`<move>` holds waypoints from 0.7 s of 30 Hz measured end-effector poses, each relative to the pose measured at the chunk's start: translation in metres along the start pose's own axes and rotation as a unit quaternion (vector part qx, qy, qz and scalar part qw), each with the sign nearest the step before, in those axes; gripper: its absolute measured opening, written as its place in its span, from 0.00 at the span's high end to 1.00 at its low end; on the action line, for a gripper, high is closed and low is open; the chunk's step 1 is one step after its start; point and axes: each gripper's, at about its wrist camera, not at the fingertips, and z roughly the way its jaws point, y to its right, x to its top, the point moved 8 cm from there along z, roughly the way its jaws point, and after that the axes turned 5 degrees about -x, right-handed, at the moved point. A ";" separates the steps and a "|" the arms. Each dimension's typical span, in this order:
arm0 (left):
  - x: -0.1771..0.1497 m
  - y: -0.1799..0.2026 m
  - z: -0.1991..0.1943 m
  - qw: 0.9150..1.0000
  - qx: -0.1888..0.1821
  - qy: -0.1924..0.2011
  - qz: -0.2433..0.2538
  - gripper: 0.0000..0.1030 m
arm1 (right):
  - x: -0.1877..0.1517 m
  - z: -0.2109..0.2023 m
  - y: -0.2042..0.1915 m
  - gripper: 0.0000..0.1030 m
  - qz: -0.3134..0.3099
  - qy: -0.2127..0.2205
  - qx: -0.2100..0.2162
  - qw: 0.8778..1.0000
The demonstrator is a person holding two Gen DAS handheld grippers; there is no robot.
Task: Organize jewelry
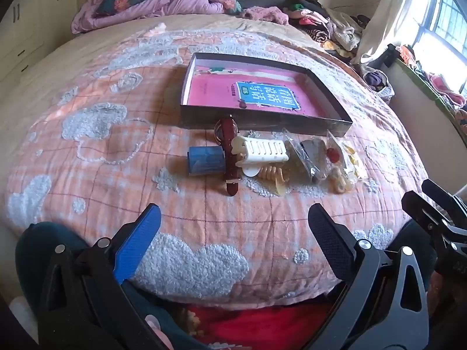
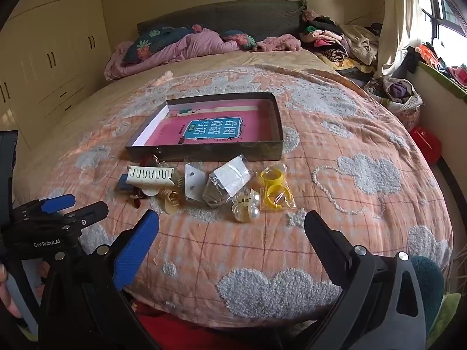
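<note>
Watch [image 1: 230, 157] lies lengthwise, strap running toward tray [image 1: 262, 122].

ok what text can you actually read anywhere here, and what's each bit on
"看图说话" on the blue panel of the pink book lying in the shallow box.
"GenRobot.AI" on the body of the left tongs, in the right wrist view.
Smaller print beside the book's title: too small to read.
Packets and jewelry on the bedspread: no legible text.
</note>
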 end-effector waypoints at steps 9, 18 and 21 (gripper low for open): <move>0.011 -0.004 -0.006 1.000 -0.001 0.002 -0.002 0.08 | 0.000 -0.002 0.000 0.04 -0.003 0.000 -0.004 1.000; 0.008 -0.001 -0.010 1.000 0.001 0.013 0.003 0.08 | -0.001 -0.005 0.001 0.04 -0.002 -0.001 -0.003 1.000; 0.008 0.000 -0.010 1.000 0.002 0.012 0.002 0.08 | -0.001 -0.004 0.001 0.04 -0.004 0.002 -0.004 1.000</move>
